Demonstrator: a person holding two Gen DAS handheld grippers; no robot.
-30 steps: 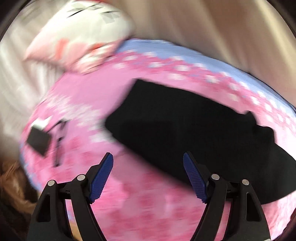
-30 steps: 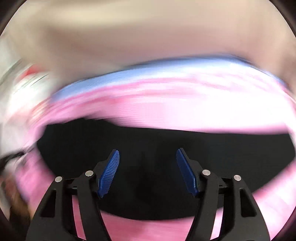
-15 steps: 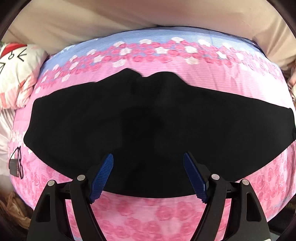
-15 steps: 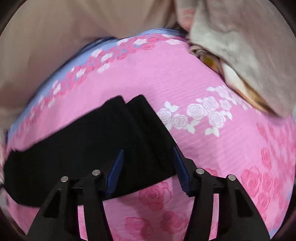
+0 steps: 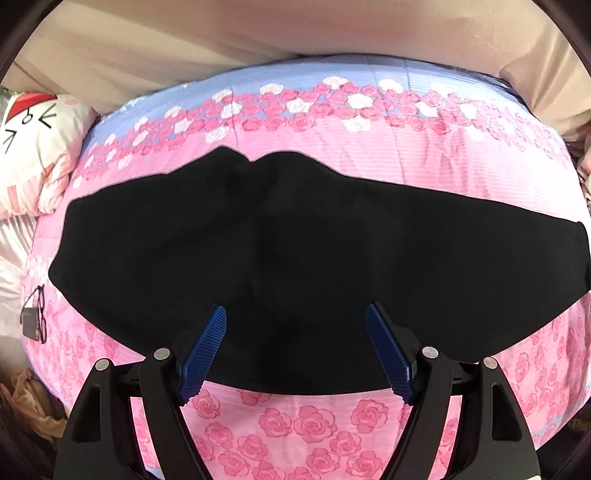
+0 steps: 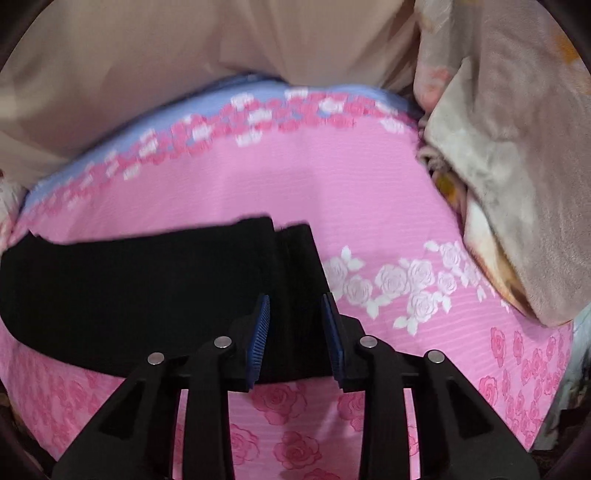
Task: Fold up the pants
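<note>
Black pants [image 5: 295, 251] lie flat, folded lengthwise, across a pink rose-print bed cover [image 5: 303, 421]. My left gripper [image 5: 295, 347] is wide open and empty, above the near edge of the pants at their middle. In the right wrist view the leg-cuff end of the pants [image 6: 288, 266] shows as two layered hems. My right gripper [image 6: 295, 336] hovers over that end near the front edge, its jaws partly closed with a gap and nothing between them.
A white cartoon pillow [image 5: 33, 147] lies at the left of the bed, with glasses and a small dark case [image 5: 35, 317] on the left edge. A grey-beige blanket pile [image 6: 509, 184] sits at the right. Beige curtain [image 5: 258, 33] hangs behind the bed.
The left gripper has held steady over the middle of the pants after swinging right. The right gripper has swung to the cuff end and its jaws have narrowed.
</note>
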